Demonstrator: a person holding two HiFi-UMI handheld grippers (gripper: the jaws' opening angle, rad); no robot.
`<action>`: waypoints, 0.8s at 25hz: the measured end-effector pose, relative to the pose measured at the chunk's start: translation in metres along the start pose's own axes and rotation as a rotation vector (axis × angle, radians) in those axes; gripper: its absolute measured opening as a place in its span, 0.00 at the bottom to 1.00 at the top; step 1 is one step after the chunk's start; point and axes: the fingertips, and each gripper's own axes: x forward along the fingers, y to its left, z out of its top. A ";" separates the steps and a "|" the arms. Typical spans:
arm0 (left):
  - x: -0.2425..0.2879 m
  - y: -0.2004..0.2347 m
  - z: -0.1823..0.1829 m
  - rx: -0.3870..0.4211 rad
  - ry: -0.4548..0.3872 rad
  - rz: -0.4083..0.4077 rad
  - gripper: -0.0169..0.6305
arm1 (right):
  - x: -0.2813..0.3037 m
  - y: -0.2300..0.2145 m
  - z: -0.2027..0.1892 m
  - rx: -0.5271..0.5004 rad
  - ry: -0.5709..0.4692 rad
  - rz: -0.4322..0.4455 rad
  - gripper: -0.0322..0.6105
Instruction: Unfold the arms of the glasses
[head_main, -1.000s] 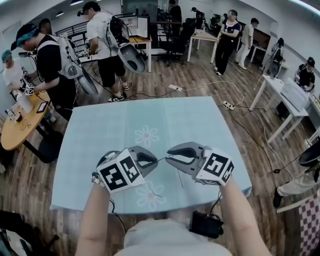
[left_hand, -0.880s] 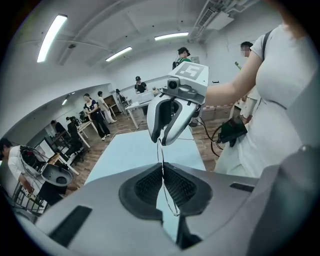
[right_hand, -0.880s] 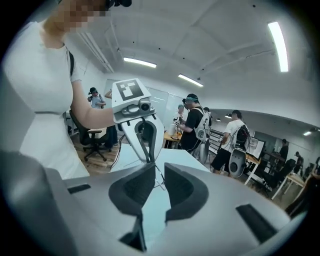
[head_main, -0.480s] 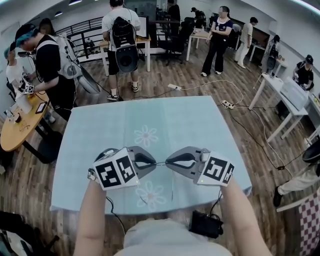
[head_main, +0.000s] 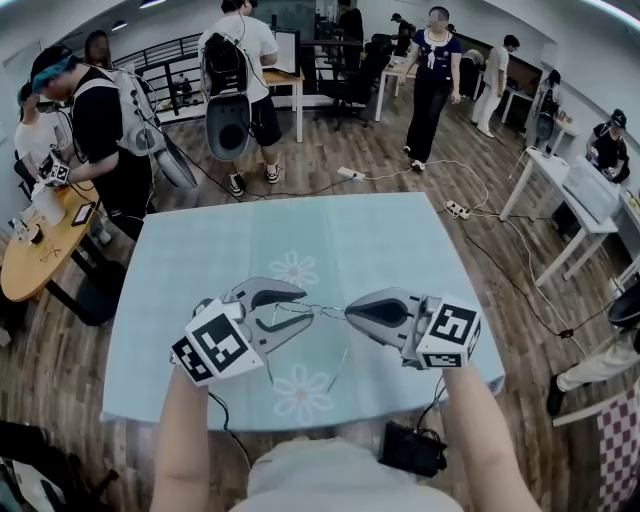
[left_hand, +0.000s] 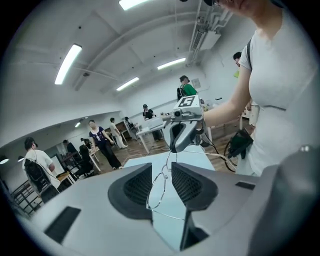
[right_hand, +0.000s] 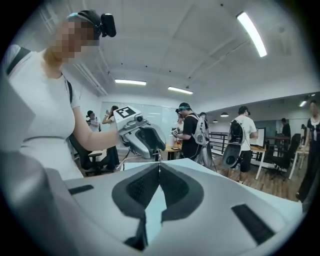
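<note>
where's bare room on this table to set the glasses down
The far half of the tablecloth is bare beyond the upper flower print, as are both sides. The near middle is crowded: the left gripper, jaws just opened around the glasses, and the right gripper shut on them.

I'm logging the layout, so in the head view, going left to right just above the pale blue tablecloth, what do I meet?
Grey left tool, jaws just opening → thin wire-framed glasses, one end between those jaws → grey right tool, shut on the other end.
</note>
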 end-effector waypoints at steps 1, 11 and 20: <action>-0.004 0.007 0.005 -0.008 -0.040 0.043 0.21 | -0.002 -0.004 0.000 0.016 -0.013 -0.018 0.06; -0.057 0.066 0.021 -0.138 -0.288 0.488 0.21 | -0.022 -0.035 -0.001 0.077 -0.092 -0.228 0.06; -0.075 0.066 0.005 -0.236 -0.388 0.661 0.20 | -0.035 -0.045 0.010 0.107 -0.181 -0.390 0.06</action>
